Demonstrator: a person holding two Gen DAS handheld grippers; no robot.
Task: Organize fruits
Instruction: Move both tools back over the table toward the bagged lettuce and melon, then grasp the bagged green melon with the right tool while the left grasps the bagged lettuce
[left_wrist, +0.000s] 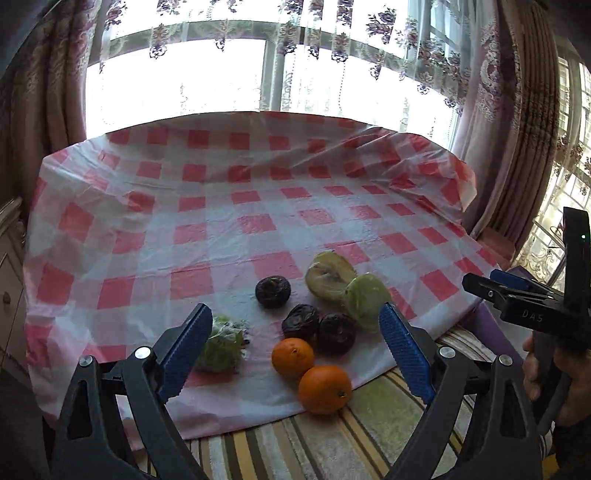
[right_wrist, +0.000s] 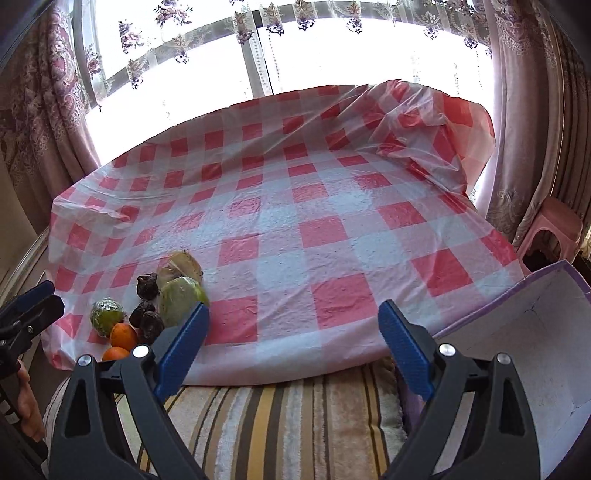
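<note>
Now both grippers, left (left_wrist: 291, 350) & right (right_wrist: 293, 347), wide apart, empty; fruit cluster (left_wrist: 314, 325) on checked cloth (left_wrist: 240, 206), box (right_wrist: 517, 350) at right

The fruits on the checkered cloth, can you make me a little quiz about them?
1. How many oranges lie on the checkered cloth?
2. True or false: the left gripper is holding a fruit.
3. Which side of the right gripper is the purple-edged box on: A left, B right?

Key: 1. two; 2. false, it is open and empty; 3. B.
</note>
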